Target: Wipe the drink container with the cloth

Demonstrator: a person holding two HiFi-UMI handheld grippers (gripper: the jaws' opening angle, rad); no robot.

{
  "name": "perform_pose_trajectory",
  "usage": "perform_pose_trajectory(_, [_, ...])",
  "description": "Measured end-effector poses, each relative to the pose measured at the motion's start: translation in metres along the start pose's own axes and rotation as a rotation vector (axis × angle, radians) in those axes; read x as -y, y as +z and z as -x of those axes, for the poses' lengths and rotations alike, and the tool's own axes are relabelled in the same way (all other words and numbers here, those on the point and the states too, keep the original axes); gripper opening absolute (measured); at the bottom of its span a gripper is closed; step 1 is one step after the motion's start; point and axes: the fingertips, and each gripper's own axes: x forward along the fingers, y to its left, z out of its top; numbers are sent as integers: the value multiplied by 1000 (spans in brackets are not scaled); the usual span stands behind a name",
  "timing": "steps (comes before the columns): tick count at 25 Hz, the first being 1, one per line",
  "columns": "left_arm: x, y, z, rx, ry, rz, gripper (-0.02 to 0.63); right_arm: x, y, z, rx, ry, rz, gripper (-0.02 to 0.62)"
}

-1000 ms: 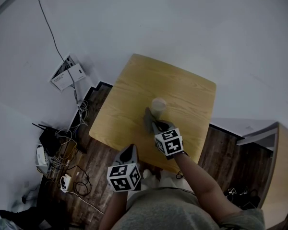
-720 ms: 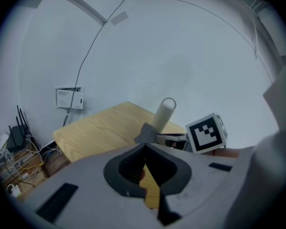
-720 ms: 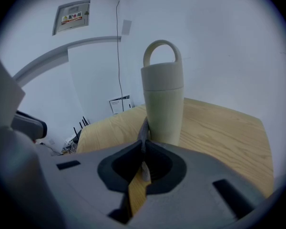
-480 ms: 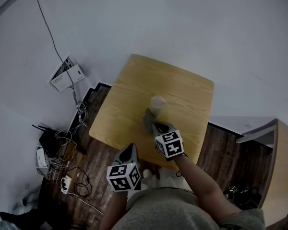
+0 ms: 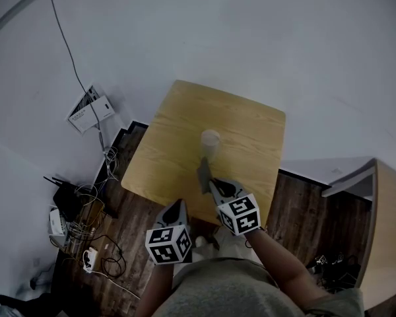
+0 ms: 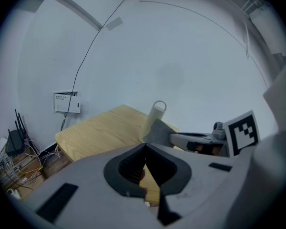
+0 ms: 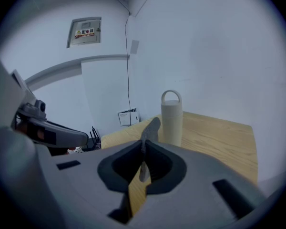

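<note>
**Operator:** Where is the drink container?

**Inspector:** The drink container (image 5: 210,144) stands upright near the centre of the wooden table (image 5: 175,144), which fills the middle of the head view. It is a pale cylinder with a loop handle on its lid. The right gripper view shows it just right of centre, on the near part of the tabletop.

**Operator:** State of the right gripper?

**Inspector:** The right gripper (image 5: 211,183) has its jaws closed on the cloth (image 5: 203,175) – a grey piece that stands up out of the jaw line. In the head view the cloth sits just below the container. In the right gripper view its tip lies just left of the container's body. Whether cloth and container touch cannot be made out.

**Operator:** And the left gripper?

**Inspector:** The left gripper (image 5: 178,205) is in the lower centre of the head view, at the table's near edge and left of the right gripper. Its jaws meet along their length with nothing between them. The left gripper view looks across the table at the container and the cloth, with the right gripper coming in from the right of the frame.

**Operator:** Surroundings?

**Inspector:** Pale walls – a cable (image 5: 69,41) runs down to a small wall box (image 5: 91,106) at upper left of the head view. A tangle of cables and devices (image 5: 76,213) lies on the dark floor at lower left.
</note>
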Motion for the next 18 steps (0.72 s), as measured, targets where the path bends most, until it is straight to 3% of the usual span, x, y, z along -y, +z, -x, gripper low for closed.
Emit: perform_pose_trajectory(18, [28, 0, 22, 18, -46, -46, 2, 1, 20, 92, 145, -23, -55, 8])
